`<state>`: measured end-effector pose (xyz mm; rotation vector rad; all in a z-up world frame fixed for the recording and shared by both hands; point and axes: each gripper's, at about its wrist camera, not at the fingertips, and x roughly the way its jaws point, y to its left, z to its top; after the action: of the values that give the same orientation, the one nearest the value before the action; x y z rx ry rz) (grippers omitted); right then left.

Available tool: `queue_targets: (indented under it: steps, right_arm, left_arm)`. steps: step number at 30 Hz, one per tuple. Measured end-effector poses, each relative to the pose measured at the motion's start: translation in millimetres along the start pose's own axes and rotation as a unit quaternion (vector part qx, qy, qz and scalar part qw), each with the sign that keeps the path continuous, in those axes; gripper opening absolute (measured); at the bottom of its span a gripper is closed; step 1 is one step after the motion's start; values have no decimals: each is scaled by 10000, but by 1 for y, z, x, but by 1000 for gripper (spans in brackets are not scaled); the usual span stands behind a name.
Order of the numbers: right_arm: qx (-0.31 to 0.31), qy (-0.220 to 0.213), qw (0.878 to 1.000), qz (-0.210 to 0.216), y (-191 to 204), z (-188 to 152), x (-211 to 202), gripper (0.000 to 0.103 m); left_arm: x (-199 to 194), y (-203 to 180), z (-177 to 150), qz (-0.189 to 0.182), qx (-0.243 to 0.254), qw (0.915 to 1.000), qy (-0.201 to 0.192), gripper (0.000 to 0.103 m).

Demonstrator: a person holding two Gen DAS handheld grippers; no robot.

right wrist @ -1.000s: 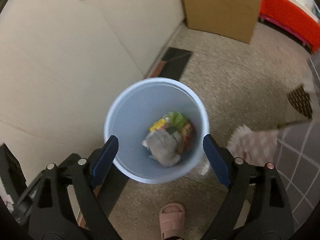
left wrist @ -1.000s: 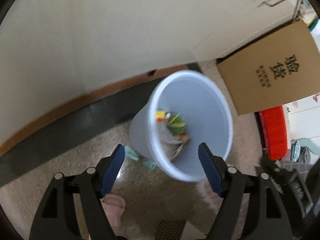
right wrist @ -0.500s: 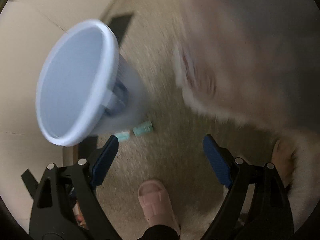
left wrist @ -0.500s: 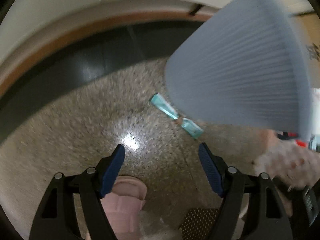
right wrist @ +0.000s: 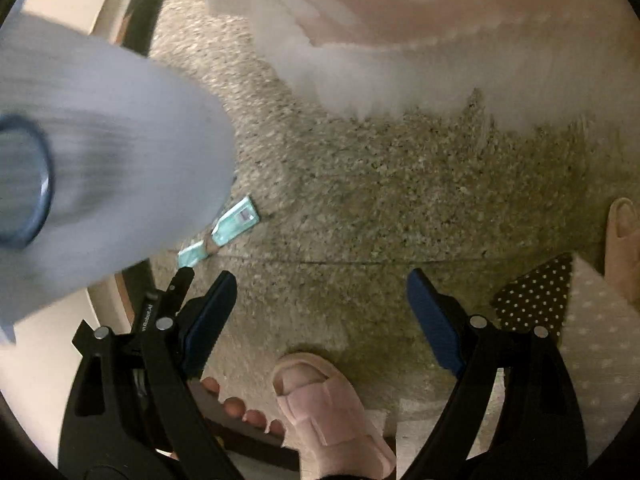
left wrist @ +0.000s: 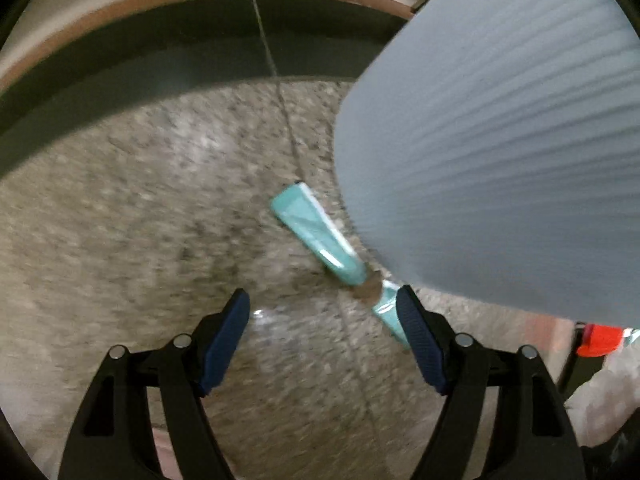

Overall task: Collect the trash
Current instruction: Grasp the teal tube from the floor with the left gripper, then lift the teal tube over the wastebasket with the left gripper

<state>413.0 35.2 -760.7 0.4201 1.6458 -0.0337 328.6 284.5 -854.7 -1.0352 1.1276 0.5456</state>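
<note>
A torn teal wrapper (left wrist: 316, 236) lies on the speckled floor at the foot of the pale blue ribbed trash bin (left wrist: 500, 152). My left gripper (left wrist: 324, 312) hangs open just above the floor, its right finger over the wrapper's lower piece (left wrist: 386, 308). In the right wrist view the same teal wrapper (right wrist: 236, 226) lies beside the bin (right wrist: 100, 168), up and left of my open right gripper (right wrist: 320, 292). Nothing sits between either gripper's fingers. The left gripper's black tip (right wrist: 182, 280) shows close to the wrapper's lower piece.
A dark floor strip and brown skirting (left wrist: 160, 40) run along the wall behind. A person's foot in a pink slipper (right wrist: 328, 408) stands just below the right gripper; a fluffy pale sleeve (right wrist: 380, 60) fills the top. A dotted mat (right wrist: 532, 300) lies right.
Both grippers have dropped from above the bin's mouth to close over the floor. The bin now looms at the side and the teal wrapper appears much larger. Jaws stay as wide.
</note>
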Motion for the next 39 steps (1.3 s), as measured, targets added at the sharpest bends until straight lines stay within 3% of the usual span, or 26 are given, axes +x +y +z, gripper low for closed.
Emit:
queue_targets:
  steps: [5,10,11,13,22,25,30,34,38,39]
  right_arm:
    - [-45,-133,9998,-118,5,17,14,85]
    - [41,-180,9996,-211,8,29,26,85]
    - [-12,-173,9995,-245,9,31,28,85]
    - [-142,-159,9992,-326,12,32,33,85]
    - [-2,-269,9990,-352,2,35,24,85]
    - [-96,-382,9985,-378,5,34,12,85]
    - [-563,-843,9944,-290,24,28,-29,85]
    - [-839,-1045,9909,-83,35,20,-61,85]
    - [-853,-1154,9892,299,40,14,-90,85]
    - [-811,-1121,9886,602,42,12,-100,85]
  left_arm:
    - [13,-11,-2,-41,40,10000,-61,73]
    - [18,-27,-5,187,349,9987,-307,71]
    - [19,-30,-6,265,393,9983,-343,68]
    - [21,-35,-10,528,524,9965,-375,45]
    - [8,-17,8,76,88,9995,301,12]
    - [-22,8,18,-141,-156,9995,246,11]
    - [-84,26,40,-196,84,9997,-73,11]
    - [-165,31,61,-295,217,9979,-540,11]
    - [-244,5,81,-927,755,9889,-883,11]
    - [-258,-1,79,-1014,874,9867,-923,11]
